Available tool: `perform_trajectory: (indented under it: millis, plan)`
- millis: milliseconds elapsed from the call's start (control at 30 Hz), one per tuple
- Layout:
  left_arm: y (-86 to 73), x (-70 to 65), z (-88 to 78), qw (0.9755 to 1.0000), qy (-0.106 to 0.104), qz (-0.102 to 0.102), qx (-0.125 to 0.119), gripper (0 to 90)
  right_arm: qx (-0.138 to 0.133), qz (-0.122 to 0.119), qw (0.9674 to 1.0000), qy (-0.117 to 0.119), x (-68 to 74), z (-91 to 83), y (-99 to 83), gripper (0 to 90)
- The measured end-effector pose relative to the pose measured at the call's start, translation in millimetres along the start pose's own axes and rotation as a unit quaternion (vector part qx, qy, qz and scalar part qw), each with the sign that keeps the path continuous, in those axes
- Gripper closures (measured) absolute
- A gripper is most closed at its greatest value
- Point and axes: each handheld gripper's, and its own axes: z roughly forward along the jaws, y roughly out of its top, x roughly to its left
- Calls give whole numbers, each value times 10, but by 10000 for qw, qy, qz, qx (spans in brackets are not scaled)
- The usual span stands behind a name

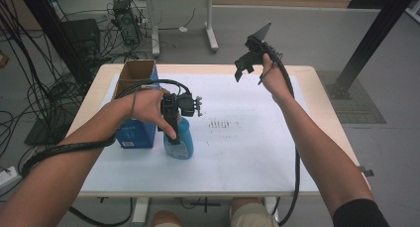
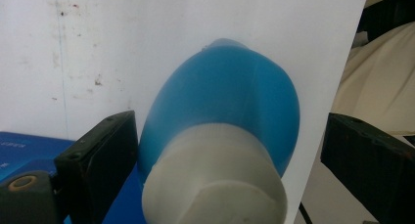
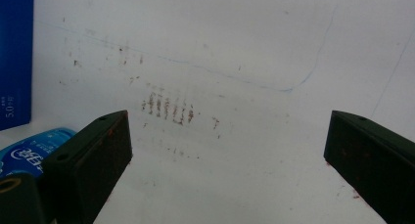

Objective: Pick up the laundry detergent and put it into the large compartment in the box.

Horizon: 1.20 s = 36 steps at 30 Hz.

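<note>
White paper covers the wooden counter [image 1: 324, 113], marked with a patch of reddish-brown smudges [image 1: 218, 123] near its middle. On its left part a translucent blue bottle [image 2: 230, 101] with a white cap [image 2: 213, 182] stands just beside a blue box [image 1: 132, 134], and the left claw [image 1: 171, 119] sits over it with jaws apart on either side of the cap, not clamped. Raised above the far right part, the right claw [image 1: 247, 63] hangs with jaws spread wide over bare paper, well apart from the bottle.
</note>
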Motion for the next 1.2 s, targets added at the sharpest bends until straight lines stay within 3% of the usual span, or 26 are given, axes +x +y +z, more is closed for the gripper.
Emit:
perform_trajectory:
  millis: [1200]
  plan:
    - [-3,-12,3,10000,28,19,-12,93,18,-18,10000,-10,15,10,7,38]
